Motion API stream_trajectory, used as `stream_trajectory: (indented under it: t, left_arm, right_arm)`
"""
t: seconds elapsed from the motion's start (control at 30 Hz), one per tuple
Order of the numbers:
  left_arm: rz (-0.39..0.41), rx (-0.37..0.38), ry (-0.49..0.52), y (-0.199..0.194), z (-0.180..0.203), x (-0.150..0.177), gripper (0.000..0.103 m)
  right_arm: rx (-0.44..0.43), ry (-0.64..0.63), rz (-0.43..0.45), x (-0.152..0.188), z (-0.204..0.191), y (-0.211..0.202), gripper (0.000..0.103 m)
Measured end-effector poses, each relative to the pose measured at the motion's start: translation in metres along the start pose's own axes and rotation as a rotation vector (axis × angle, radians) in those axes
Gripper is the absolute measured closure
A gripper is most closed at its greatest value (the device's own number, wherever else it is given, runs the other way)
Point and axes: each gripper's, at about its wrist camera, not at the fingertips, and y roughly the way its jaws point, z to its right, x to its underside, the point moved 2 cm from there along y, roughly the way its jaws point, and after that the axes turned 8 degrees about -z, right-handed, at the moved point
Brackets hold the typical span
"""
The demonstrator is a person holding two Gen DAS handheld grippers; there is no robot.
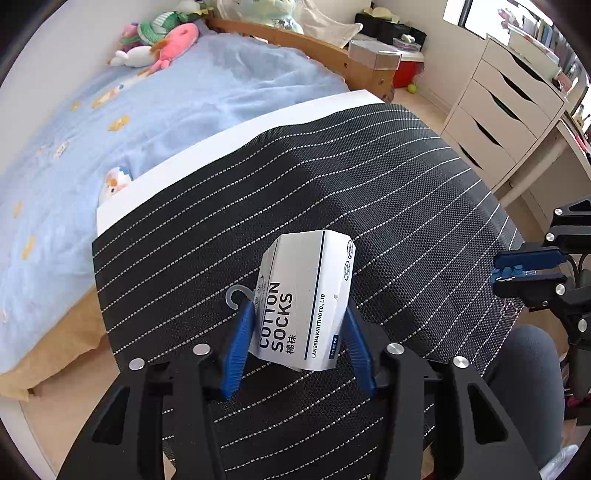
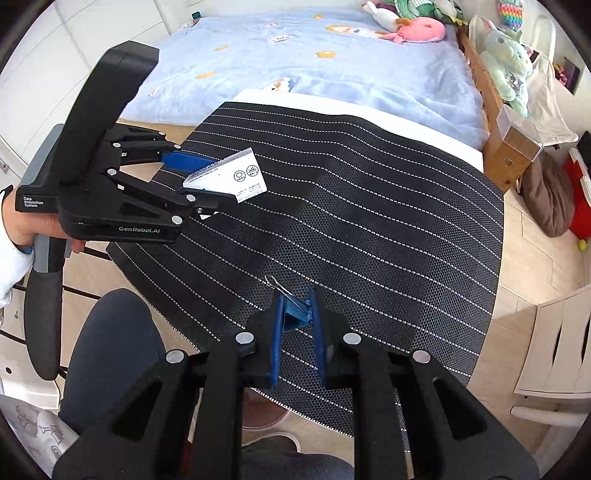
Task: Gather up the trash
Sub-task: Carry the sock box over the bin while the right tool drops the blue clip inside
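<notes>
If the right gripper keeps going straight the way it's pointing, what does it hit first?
Most likely the black striped mat just ahead of the right gripper; its shut jaws hold a small blue clip that would probably touch first. Depth is unclear.

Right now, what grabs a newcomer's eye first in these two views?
The white cardboard sock label printed "COTTON SOCKS" stands out, sitting between the blue fingers of the left gripper over the black woven mat with white pinstripes. Near the mat's front edge, the right gripper is shut on a small blue binder clip. Behind the mat lies a light blue bedspread with a pink plush toy at its far end.
</notes>
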Motion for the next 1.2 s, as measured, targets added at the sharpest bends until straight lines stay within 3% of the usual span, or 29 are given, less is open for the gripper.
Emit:
stream_trajectory:
  t: [0.3,0.73,1.2]
  left_arm:
    - [0.038,-0.001,-0.015,-0.013,0.001,0.006,0.071]
    - [0.174,0.020,-0.023,-0.074,0.020,0.042,0.071]
    - [0.316,0.019,-0.015,-0.131,0.051,0.105,0.071]
  right_arm:
    - [-0.013,0.005,0.024,0.001,-0.004,-0.003,0.089]
    - [0.001,-0.017,0.104,0.015,-0.023,-0.038,0.089]
    - [0.004,-0.064,0.216,0.064,-0.059,-0.085,0.089]
